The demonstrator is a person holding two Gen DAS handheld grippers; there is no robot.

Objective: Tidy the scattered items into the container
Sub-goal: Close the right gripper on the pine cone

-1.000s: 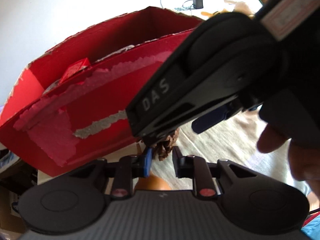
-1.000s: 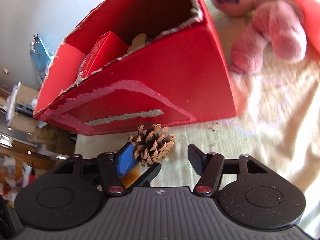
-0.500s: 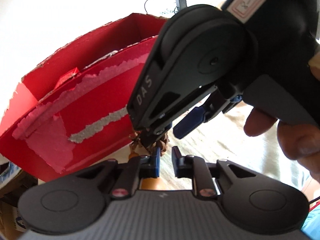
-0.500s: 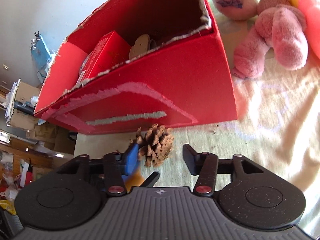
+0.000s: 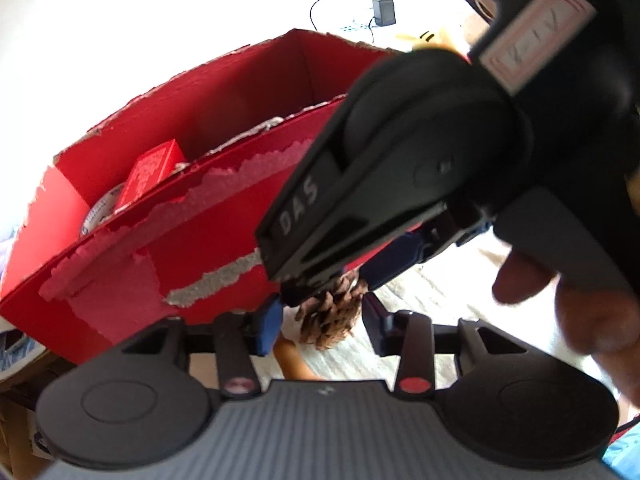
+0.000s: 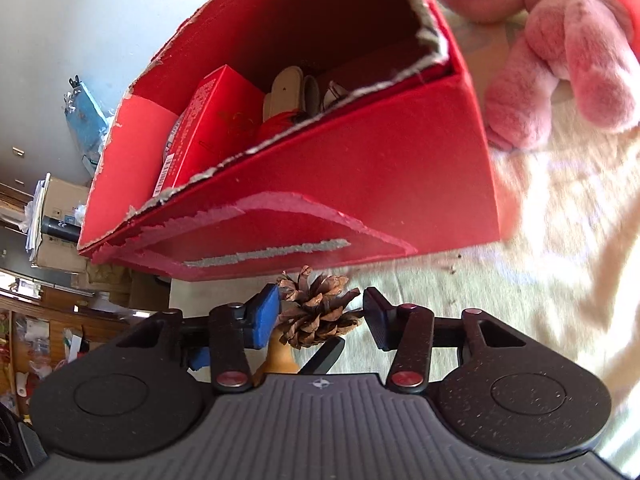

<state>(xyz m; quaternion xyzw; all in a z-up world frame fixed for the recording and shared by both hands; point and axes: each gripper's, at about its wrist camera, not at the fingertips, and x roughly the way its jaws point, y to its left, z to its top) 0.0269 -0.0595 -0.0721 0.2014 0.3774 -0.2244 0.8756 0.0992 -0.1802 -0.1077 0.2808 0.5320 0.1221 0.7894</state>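
Your right gripper straddles the brown, scaly pine cone beside the torn red cardboard box, its 2 jaws spread. Pinch its middle gently (light, brittle scales).

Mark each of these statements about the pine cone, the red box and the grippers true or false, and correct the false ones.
1. The brown pine cone lies inside the red cardboard box. False: it lies outside, on the cream cloth in front of the box.
2. The right gripper has its fingers open on either side of the pine cone. True.
3. The box is empty. False: it holds a red carton and other items.
4. A pink plush toy lies on the cloth beside the box. True.
5. The left gripper is shut on the pine cone. False: its fingers are open.
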